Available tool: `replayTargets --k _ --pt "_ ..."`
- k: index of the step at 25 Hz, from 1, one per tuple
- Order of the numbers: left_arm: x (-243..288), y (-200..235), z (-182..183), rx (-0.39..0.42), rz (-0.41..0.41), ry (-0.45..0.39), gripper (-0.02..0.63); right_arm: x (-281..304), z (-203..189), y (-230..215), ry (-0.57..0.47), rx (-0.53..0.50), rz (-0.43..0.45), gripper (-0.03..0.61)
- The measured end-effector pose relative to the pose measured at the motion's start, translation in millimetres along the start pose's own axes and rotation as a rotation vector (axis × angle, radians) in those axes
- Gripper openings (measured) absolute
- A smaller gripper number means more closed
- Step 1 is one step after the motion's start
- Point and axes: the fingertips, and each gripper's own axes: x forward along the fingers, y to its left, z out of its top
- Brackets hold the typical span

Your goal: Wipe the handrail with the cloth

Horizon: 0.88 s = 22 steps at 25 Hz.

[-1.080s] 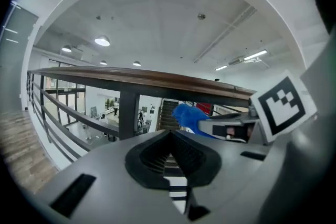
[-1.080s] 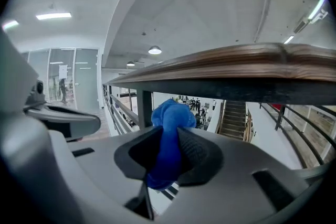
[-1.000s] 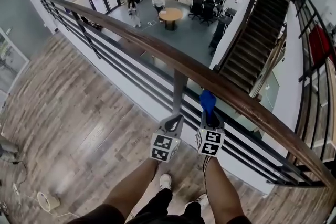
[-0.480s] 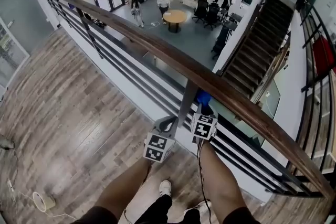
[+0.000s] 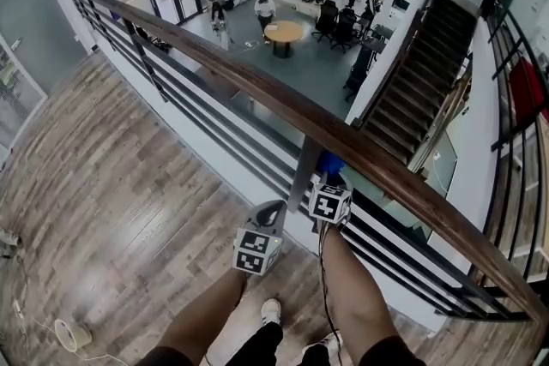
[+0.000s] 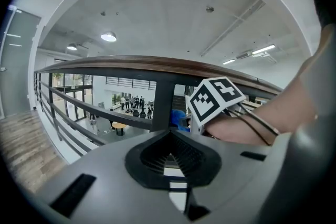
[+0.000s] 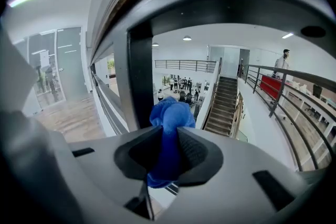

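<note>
Cloth (image 7: 169, 123) is soft, light, bunched; your right gripper (image 7: 167, 139) pinches its middle, wad poking out front, just below the handrail (image 5: 257, 86) at centre frame. Left gripper (image 6: 170, 136) is pressed together, empty. Expect drag along the rail: grip deep, near the wad.

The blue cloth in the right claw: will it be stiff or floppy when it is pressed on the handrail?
Probably floppy: the cloth bunches into a soft wad beyond the right claw. It looks light and should mould around the handrail.
</note>
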Motion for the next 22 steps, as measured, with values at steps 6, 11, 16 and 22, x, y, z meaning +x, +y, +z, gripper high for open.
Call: replayTargets --k 6,11,16,22 --pt "1.1 -14.6 11.9 -0.014 -0.009 -0.02 0.005 -13.2 -8.8 -24.7 -0.017 -0.01 -0.033 0.089" --pt "9.4 -33.3 6.7 -0.019 -0.016 -0.001 0.005 -29.3 -23.1 -51.0 -0.008 0.026 -0.058 0.089" --pt "23.9 -71.4 11.9 0.004 -0.041 0.0 0.003 -54.9 -39.7 -99.8 -0.033 0.102 -0.098 0.089" --pt "29.1 -120.4 8.5 0.018 -0.086 0.011 0.005 -84.7 -62.6 -144.8 -0.034 0.117 -0.131 0.089"
